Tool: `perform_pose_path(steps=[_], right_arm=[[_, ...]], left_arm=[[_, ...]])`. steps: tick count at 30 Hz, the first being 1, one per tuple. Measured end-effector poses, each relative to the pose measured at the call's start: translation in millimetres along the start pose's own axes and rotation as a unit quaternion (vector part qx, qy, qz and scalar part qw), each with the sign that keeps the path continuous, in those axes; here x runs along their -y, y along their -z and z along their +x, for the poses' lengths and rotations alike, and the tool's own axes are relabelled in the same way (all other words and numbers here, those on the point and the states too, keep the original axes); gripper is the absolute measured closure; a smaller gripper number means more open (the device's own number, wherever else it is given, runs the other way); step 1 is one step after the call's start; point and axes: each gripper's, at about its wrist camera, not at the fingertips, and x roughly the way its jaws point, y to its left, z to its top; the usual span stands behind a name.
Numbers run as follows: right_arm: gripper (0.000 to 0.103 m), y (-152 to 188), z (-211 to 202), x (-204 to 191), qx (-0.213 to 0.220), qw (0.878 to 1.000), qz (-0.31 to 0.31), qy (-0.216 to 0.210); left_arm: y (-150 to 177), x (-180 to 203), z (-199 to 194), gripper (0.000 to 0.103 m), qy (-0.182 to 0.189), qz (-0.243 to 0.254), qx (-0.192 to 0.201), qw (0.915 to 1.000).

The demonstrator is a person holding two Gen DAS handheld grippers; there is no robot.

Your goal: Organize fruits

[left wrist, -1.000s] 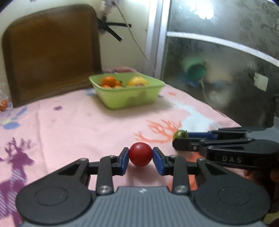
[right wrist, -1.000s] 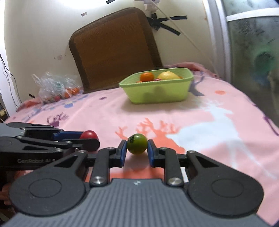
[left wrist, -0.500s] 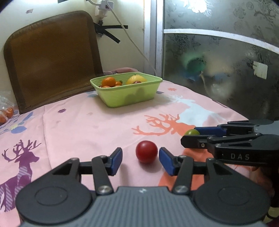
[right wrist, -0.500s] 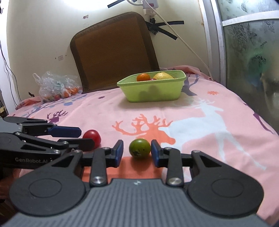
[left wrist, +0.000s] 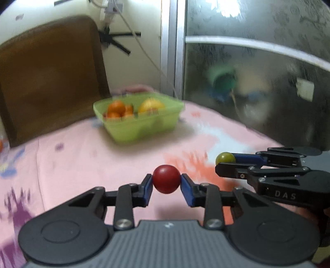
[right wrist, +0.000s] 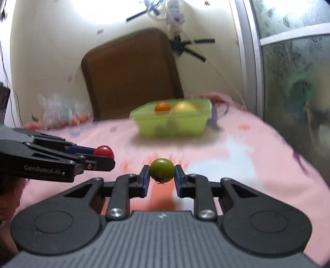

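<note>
Both closed since before, left hand-held gripper [left wrist: 166,183] grasping one red fruit [left wrist: 166,179], right hand-held gripper [right wrist: 162,175] one green fruit [right wrist: 162,169]

Red fruit [left wrist: 166,179] between tool [left wrist: 166,186] pads

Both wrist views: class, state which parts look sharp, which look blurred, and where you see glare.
Left wrist view: the left gripper and its red tomato are sharp, the green basket and patterned cloth smeared. Right wrist view: the right gripper and green tomato are crisp, the brown chair back blurred, with glare on the wall at top.
</note>
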Motion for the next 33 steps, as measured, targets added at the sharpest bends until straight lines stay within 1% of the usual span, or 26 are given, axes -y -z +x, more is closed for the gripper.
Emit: perform_pose_path(steps=[3, 5, 6, 8, 10, 13, 15, 17, 18, 19, 20, 22, 23, 25, 26, 28, 30, 31, 32, 33], right_arm=[[0.075, -32.8, 20.3, 17.6, 0.026, 1.0, 0.009, -0.014], [0.075, -57.9, 43.1, 32.5, 0.038, 0.999, 0.023, -0.026], [0.075, -67.9, 55.1, 39.8, 0.039, 0.998, 0.032, -0.032], [0.075, -85.5, 84.2, 54.4, 0.034, 0.997, 0.047, -0.042], [0.075, -98.0, 116.0, 69.2, 0.015, 0.996, 0.066, -0.054], [0.072, -106.6, 154.2, 82.4, -0.014, 0.995, 0.076, -0.065], [0.072, -107.3, 171.7, 88.1, -0.031, 0.994, 0.079, -0.067], [0.071, -104.0, 178.1, 92.4, -0.033, 0.993, 0.09, -0.075], [0.071, -101.2, 178.1, 94.6, -0.029, 0.992, 0.095, -0.077], [0.066, -98.9, 176.9, 97.4, -0.023, 0.991, 0.102, -0.08], [0.064, -96.5, 173.2, 101.3, -0.014, 0.99, 0.113, -0.082], [0.064, -96.7, 162.2, 107.8, 0.003, 0.989, 0.123, -0.084], [0.064, -96.8, 154.0, 109.6, 0.022, 0.989, 0.12, -0.081], [0.064, -102.1, 148.8, 112.1, 0.046, 0.989, 0.117, -0.072], [0.064, -103.2, 147.9, 114.2, 0.052, 0.988, 0.125, -0.072], [0.064, -103.7, 146.6, 117.2, 0.06, 0.985, 0.143, -0.077], [0.064, -103.5, 142.1, 113.8, 0.074, 0.986, 0.139, -0.06], [0.064, -103.4, 138.7, 111.0, 0.082, 0.987, 0.132, -0.044], [0.062, -103.6, 131.9, 107.0, 0.084, 0.987, 0.135, -0.025], [0.06, -103.4, 124.4, 104.5, 0.082, 0.986, 0.147, -0.02]], left_arm=[[-39.5, -13.1, 16.9, 0.073, -0.002, -0.008, 0.013, 0.9999], [-63.7, -22.6, 35.5, 0.073, -0.006, -0.009, 0.019, 0.9998], [-77.3, -29.0, 49.2, 0.073, -0.014, -0.012, 0.02, 0.9996], [-97.6, -43.0, 75.8, 0.073, -0.015, -0.032, 0.012, 0.9993], [-113.9, -58.4, 104.3, 0.073, -0.013, -0.064, -0.001, 0.9979], [-121.7, -71.7, 135.0, 0.073, -0.015, -0.087, -0.016, 0.996], [-121.2, -77.2, 147.3, 0.071, -0.018, -0.103, -0.027, 0.9941], [-118.2, -78.6, 154.0, 0.068, -0.021, -0.11, -0.034, 0.9931], [-116.4, -79.7, 156.0, 0.065, -0.026, -0.112, -0.036, 0.9927], [-114.7, -80.0, 156.0, 0.063, -0.03, -0.115, -0.038, 0.9922], [-112.4, -79.1, 154.0, 0.061, -0.036, -0.117, -0.037, 0.9918], [-107.1, -76.4, 141.7, 0.061, -0.047, -0.122, -0.024, 0.9912], [-104.1, -74.0, 130.9, 0.061, -0.052, -0.127, -0.013, 0.9904], [-91.8, -64.4, 100.1, 0.061, -0.073, -0.14, 0.012, 0.9874], [-85.3, -58.7, 84.7, 0.06, -0.082, -0.14, 0.022, 0.9864], [-66.5, -42.6, 49.7, 0.053, -0.109, -0.14, 0.037, 0.9835], [-45.8, -27.5, 20.9, 0.048, -0.122, -0.146, 0.031, 0.9812], [-37.5, -21.7, 11.2, 0.048, -0.124, -0.152, 0.023, 0.9802], [-28.5, -15.8, 2.0, 0.048, -0.126, -0.158, 0.01, 0.9793], [-23.3, -11.6, -3.6, 0.048, -0.127, -0.159, 0.0, 0.9791]])
